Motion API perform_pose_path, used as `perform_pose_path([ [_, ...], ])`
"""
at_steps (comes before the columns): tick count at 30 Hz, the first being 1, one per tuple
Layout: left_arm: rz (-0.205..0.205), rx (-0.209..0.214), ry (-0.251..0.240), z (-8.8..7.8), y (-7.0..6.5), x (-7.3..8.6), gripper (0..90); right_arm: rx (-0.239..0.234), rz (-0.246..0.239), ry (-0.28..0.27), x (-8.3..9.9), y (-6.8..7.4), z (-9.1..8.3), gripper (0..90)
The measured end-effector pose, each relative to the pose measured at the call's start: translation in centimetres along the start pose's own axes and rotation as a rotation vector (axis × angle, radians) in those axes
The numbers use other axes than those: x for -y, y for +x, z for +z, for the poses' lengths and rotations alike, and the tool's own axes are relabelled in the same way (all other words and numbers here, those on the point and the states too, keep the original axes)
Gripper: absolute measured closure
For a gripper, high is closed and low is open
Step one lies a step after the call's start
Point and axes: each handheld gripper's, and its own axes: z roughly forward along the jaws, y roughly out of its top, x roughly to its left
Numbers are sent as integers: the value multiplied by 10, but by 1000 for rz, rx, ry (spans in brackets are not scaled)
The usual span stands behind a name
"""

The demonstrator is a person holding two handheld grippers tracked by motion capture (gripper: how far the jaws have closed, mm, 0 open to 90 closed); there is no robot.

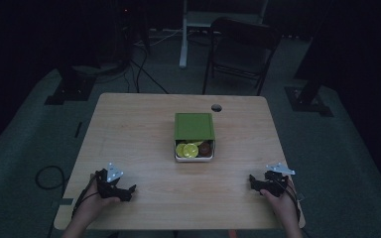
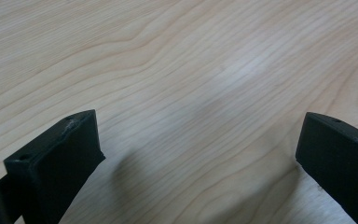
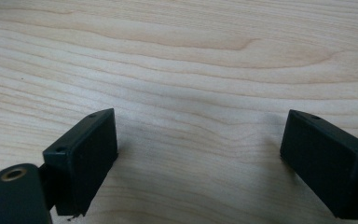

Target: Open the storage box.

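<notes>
A white box [image 1: 194,156] sits at the middle of the wooden table [image 1: 139,134], its green lid [image 1: 194,126] slid back so the front is uncovered. Inside lie yellow-green round pieces [image 1: 187,149] and a brown one [image 1: 206,148]. My left gripper [image 1: 128,192] rests near the front left edge, held by a hand, jaws wide apart over bare wood [image 2: 200,135]. My right gripper [image 1: 254,181] rests near the front right edge, also open, with nothing between its jaws [image 3: 200,149].
A small round hole [image 1: 217,107] sits in the table near its far edge. Beyond the table stand a dark folding chair [image 1: 243,49] and a white stand post [image 1: 183,34]. Cables [image 1: 47,176] lie on the floor at the left.
</notes>
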Motion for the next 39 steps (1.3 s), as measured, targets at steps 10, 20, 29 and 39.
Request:
perform_pose_path([
  [10, 57, 41, 6, 9, -14, -12, 2, 0, 0, 0, 0, 0, 0, 105],
  [20, 134, 53, -17, 17, -32, -27, 40, -3, -4, 0, 0, 0, 0, 106],
  [29, 223, 53, -44, 25, -51, -43, 41, -3, -4, 0, 0, 0, 0, 106],
  [39, 333, 47, -90, 30, -72, -60, 43, -3, -4, 0, 0, 0, 0, 106],
])
